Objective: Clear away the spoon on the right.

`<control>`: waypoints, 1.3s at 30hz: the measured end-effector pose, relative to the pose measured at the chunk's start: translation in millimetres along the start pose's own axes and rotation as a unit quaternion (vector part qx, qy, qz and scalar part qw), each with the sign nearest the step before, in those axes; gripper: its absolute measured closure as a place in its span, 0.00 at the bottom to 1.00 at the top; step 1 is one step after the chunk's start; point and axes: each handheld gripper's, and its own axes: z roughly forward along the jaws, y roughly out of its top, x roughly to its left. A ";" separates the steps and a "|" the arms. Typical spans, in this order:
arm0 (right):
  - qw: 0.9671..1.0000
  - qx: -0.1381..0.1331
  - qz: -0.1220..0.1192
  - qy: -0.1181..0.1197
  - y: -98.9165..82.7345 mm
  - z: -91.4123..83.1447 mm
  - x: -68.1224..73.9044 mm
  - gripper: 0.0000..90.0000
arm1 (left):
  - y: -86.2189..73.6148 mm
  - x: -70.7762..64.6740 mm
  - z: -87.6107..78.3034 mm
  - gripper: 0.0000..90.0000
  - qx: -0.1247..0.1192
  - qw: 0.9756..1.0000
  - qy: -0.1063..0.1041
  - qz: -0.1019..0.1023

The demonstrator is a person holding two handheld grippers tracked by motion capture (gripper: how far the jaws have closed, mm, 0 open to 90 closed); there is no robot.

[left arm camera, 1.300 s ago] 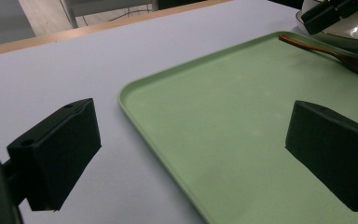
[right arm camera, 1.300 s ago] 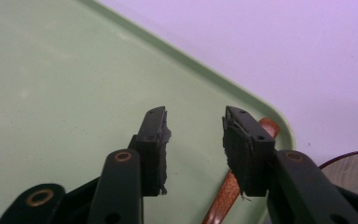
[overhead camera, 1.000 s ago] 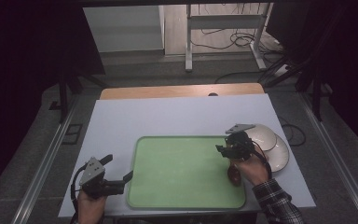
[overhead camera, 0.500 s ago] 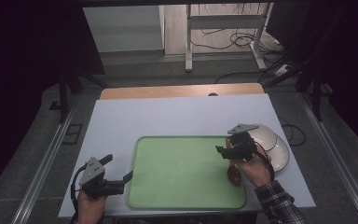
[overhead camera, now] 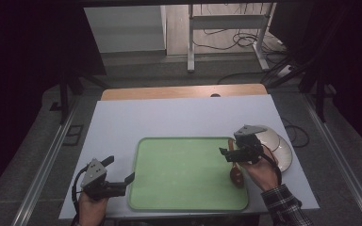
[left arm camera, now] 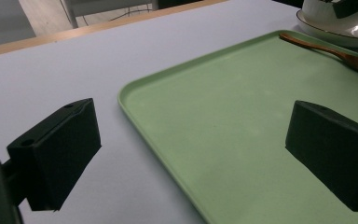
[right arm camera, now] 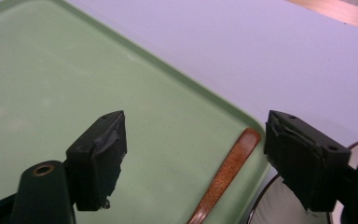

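A wooden spoon [overhead camera: 236, 173] lies on the green tray [overhead camera: 184, 169] along its right edge, handle pointing away from me. My right gripper [overhead camera: 225, 153] hovers over the handle, open. Its jaws have just been opening. In the right gripper view the spoon [right arm camera: 226, 175] lies below the gap of the right gripper [right arm camera: 203, 149], touching neither pad. My left gripper [overhead camera: 120, 170] rests open at the tray's front left corner. In the left gripper view the left gripper [left arm camera: 191, 154] straddles the tray [left arm camera: 223, 107] rim, holding nothing.
A white bowl [overhead camera: 268, 137] sits on a white plate [overhead camera: 285, 155] just right of the tray, close behind the right gripper. The white table top [overhead camera: 179, 117] stretches beyond the tray, with a wooden strip at its far edge.
The right gripper has shifted slightly toward the tray's right edge and its jaws look wider apart. The spoon stays where it lay. The left gripper has kept still.
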 end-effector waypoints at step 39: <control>1.000 -0.030 -0.005 -0.001 -21.6 -32.4 1.3 0.04 | 0.0 -0.2 0.1 0.03 0.001 1.000 0.000 0.001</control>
